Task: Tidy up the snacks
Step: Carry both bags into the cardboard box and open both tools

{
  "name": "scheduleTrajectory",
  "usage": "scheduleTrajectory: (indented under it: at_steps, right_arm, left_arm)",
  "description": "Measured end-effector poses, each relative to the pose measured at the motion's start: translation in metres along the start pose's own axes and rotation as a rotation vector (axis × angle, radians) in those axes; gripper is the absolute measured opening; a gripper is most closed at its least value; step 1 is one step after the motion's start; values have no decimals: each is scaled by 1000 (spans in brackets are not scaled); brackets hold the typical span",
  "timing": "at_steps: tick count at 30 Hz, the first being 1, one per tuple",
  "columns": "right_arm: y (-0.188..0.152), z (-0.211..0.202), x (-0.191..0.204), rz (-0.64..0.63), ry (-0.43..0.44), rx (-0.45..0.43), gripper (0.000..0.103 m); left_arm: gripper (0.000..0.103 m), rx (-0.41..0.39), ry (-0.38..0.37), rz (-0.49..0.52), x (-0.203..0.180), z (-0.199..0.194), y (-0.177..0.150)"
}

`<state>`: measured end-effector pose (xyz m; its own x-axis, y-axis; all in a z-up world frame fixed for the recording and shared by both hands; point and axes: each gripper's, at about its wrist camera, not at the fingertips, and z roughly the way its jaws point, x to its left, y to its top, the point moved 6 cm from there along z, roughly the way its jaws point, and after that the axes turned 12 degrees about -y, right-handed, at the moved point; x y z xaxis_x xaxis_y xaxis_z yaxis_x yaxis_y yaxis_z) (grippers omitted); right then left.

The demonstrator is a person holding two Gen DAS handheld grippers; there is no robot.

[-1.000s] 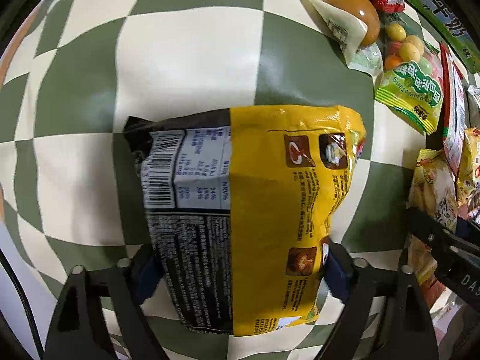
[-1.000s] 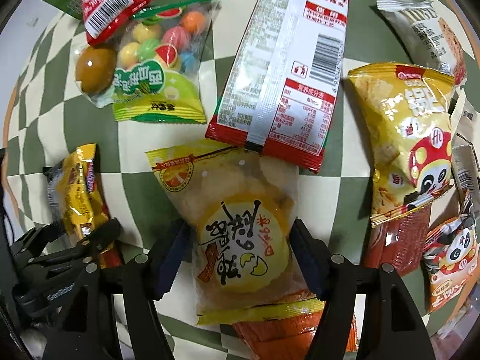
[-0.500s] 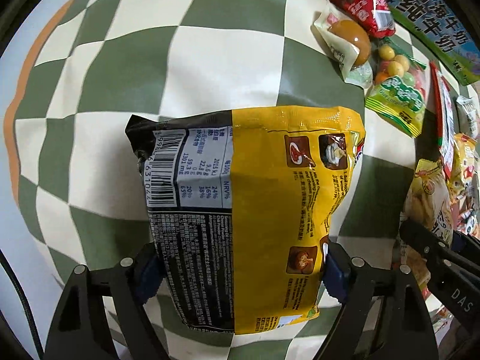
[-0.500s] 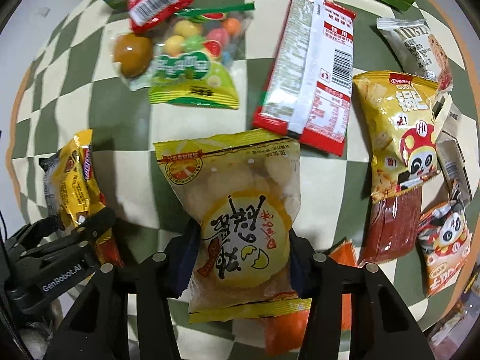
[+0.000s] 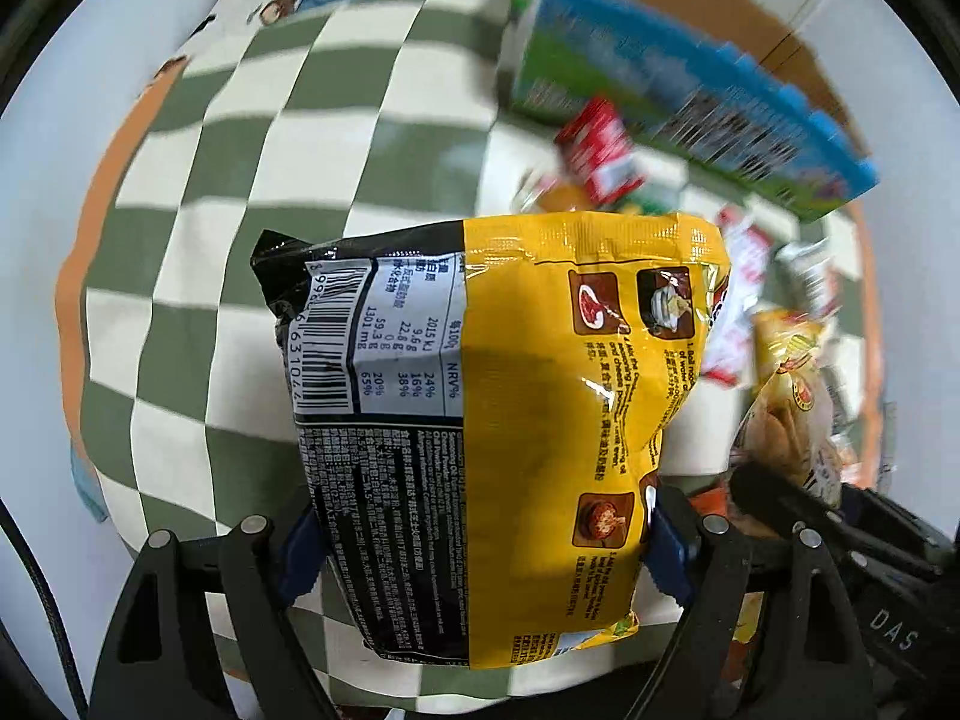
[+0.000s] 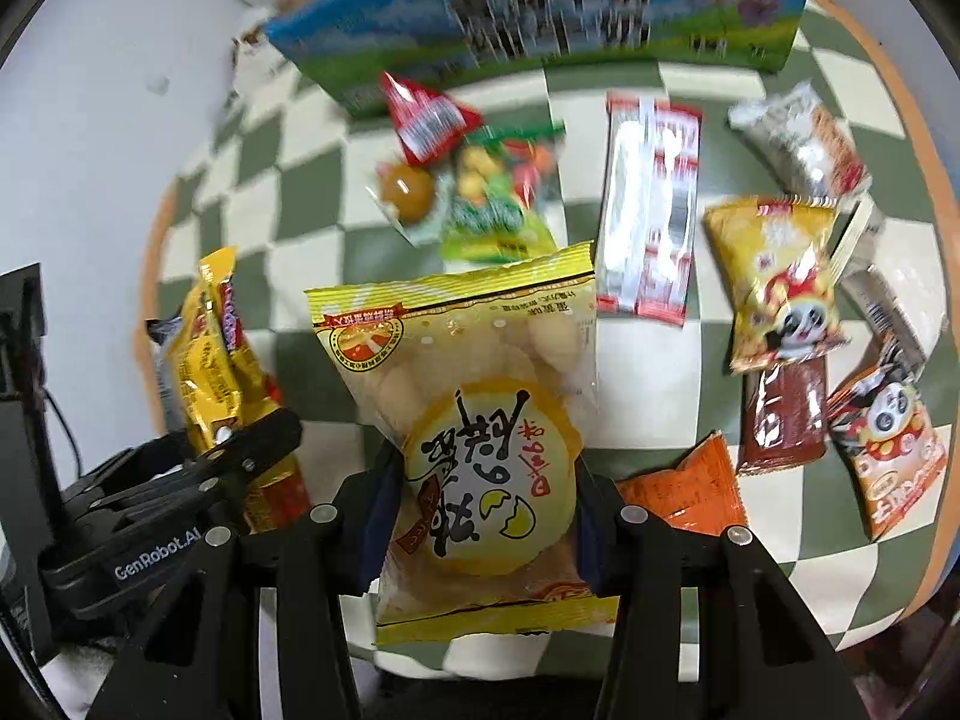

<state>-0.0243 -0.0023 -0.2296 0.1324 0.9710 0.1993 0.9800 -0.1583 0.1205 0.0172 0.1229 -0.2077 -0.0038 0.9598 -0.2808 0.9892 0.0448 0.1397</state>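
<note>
Left gripper [image 5: 480,534]: clamped on the yellow-black noodle packet [image 5: 510,420], held above the checked cloth [image 5: 240,180].
Right gripper [image 6: 480,516]: jaws have just been closing, now squeezing the egg-cookie bag [image 6: 474,432] (other snacks lie behind).

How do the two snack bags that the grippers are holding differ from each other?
The noodle packet is opaque, yellow and black, with a barcode showing; the egg-crisp bag is partly see-through, showing pale round crisps. The noodle packet needs wider jaws. Both hang clamped by their sides, one in the left gripper, one in the right gripper.
</note>
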Motion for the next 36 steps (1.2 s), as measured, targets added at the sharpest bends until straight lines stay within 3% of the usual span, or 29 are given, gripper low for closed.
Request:
scheduleTrajectory:
  at_steps: [6, 10, 14, 19, 24, 30, 36]
  right_arm:
    - [43, -64, -14, 17, 43, -94, 51]
    - [106, -80, -23, 18, 40, -144, 51]
    - [176, -88, -36, -9, -14, -210, 51]
    - [263, -61, -52, -13, -57, -218, 51]
    - [332, -18, -62, 5, -73, -178, 51]
    - [382, 36, -73, 10, -87, -118, 51]
    - [399, 74, -79, -1, -87, -81, 52]
  left_arm:
    - [85, -35, -78, 1, -40, -31, 60]
    - [85, -62, -95, 24, -78, -44, 128]
    - [85, -63, -98, 19, -102, -31, 204]
    - [85, -17, -77, 12, -114, 13, 293]
    - [85, 68, -58, 5, -113, 71, 352]
    - [85, 153, -70, -9, -110, 123, 386]
    - [85, 176, -55, -6, -106, 149, 403]
